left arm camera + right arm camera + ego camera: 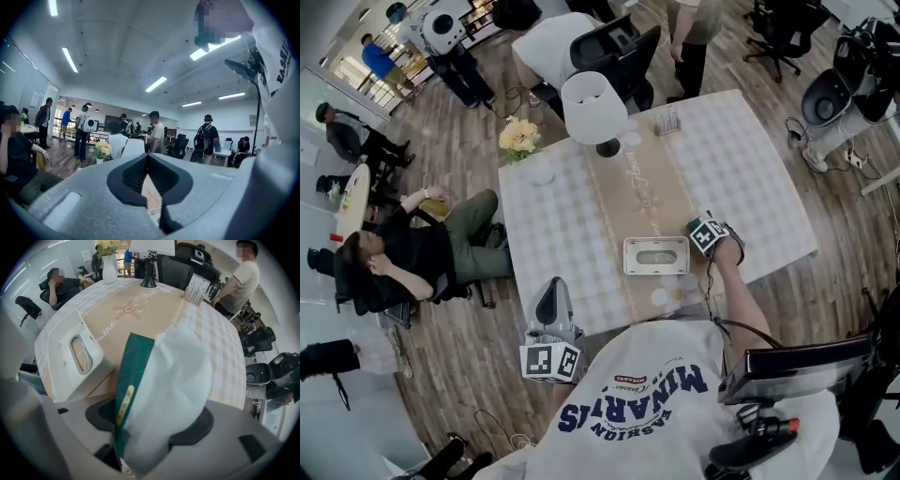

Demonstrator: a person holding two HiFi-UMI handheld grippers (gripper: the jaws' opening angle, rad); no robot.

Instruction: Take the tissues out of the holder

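Two tools in play. Right tool (151,422) is clamped on a tissue pack (173,380). The pack is white plastic with a green edge strip, standing up out of the jaws and filling the middle of the right gripper view. It is out of the holder (63,364), which sits just left of it in that view, a white box with an oval slot on top, resting on the desk (154,310).

In the head view the right tool (711,233) is right of the holder (630,255), near it, over the beige runner's edge; the pack itself cannot be made out there. The holder sits at the frame centre, on the runner, toward the near edge of the desk (741,178).

Left tool (549,294) is at lower left of the head view, off the desk edge and over the floor, well apart from the holder. In its own view the left tool (148,157) has its jaw tips together with nothing between them.

Elsewhere: a white lamp (593,108) at the far end of the desk, a flower vase (519,136) at the upper left corner, and a small card stand (667,122) beside the lamp. A seated person (403,253) is at the left of the frame.
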